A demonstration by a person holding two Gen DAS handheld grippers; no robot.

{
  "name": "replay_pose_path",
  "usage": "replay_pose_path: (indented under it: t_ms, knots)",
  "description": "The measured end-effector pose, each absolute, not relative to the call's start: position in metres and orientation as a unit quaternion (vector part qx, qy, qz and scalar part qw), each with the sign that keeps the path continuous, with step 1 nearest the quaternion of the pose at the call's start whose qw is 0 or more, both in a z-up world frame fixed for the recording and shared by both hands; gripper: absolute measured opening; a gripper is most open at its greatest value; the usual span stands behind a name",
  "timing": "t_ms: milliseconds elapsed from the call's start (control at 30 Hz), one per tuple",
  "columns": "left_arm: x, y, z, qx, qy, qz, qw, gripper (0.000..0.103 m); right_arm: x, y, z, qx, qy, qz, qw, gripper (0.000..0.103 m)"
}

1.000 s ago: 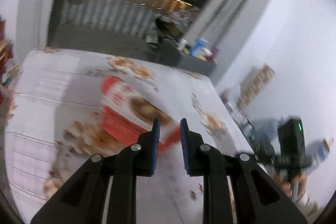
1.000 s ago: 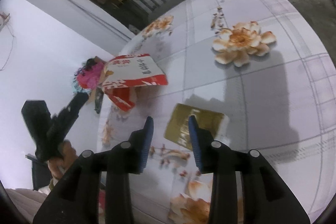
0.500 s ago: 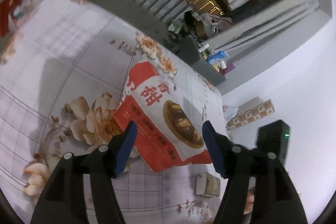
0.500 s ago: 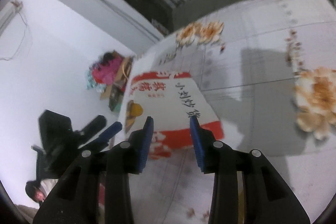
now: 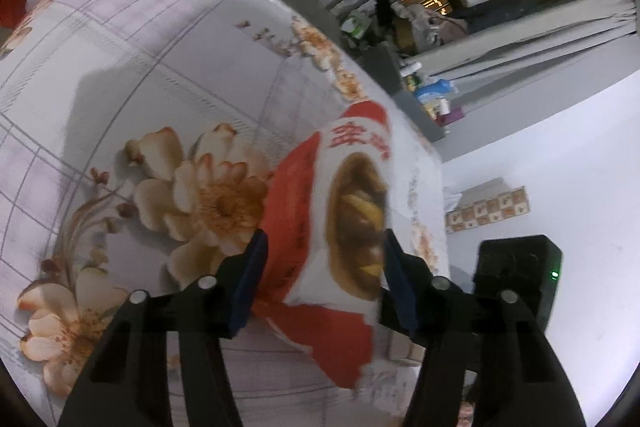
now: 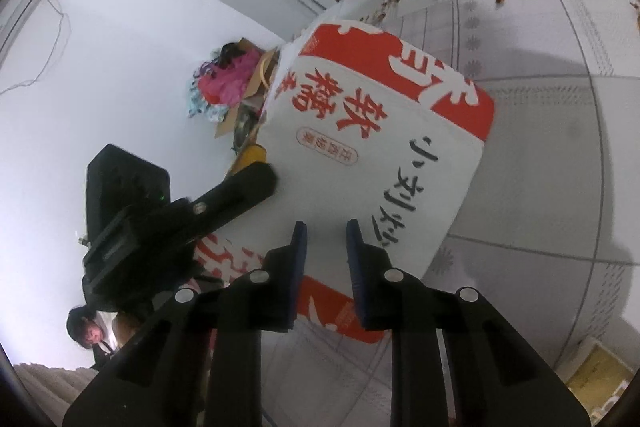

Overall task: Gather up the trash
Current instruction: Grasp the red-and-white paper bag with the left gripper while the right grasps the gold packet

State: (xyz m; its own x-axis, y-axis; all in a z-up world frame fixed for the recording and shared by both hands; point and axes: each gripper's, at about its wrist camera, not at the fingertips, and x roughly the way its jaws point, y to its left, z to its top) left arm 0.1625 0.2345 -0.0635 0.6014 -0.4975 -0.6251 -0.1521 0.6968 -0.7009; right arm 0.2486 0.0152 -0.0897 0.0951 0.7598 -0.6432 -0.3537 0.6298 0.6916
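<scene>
Snack bag (image 5: 320, 227), red and white with a printed food picture, stands at the edge of the flower-patterned table (image 5: 140, 47), leaning between both tools. Left gripper (image 5: 322, 259): jaws spread wide on either side of the bag's lower half, pads close to its sides; whether they press it cannot be told. Right gripper (image 6: 326, 247): jaws a narrow gap apart, poised over the bag's white face, holding nothing as far as can be seen. A small cardboard box (image 6: 596, 367) lies on the table nearby, untouched. Judged progress: early; the bag is framed for a grasp but not yet lifted, and no bin is in view.
</scene>
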Motion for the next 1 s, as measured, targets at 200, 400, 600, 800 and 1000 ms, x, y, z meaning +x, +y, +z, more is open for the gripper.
replay_pose_path:
  t_ms: [200,400,600,800,1000]
  knots:
    - [0.164,0.225,-0.062,-0.322,0.43,-0.101,0.837,0.047,0.232,-0.017,-0.076,0.168,0.535,0.356,0.747,0.021]
    - [0.16,0.207,-0.054,-0.249,0.415,-0.085,0.871,0.032,0.202,-0.081,-0.054,0.105,0.498,0.274,0.816,0.035]
    - [0.151,0.187,-0.047,-0.183,0.395,-0.084,0.896,0.021,0.178,-0.127,-0.056,0.05,0.488,0.217,0.844,0.057]
    - [0.145,0.176,-0.038,-0.16,0.393,-0.102,0.9,0.02,0.179,-0.112,-0.069,-0.016,0.483,0.231,0.844,0.071]
    - [0.135,0.164,-0.03,-0.148,0.399,-0.122,0.897,0.02,0.182,-0.09,-0.073,-0.107,0.462,0.249,0.845,0.077]
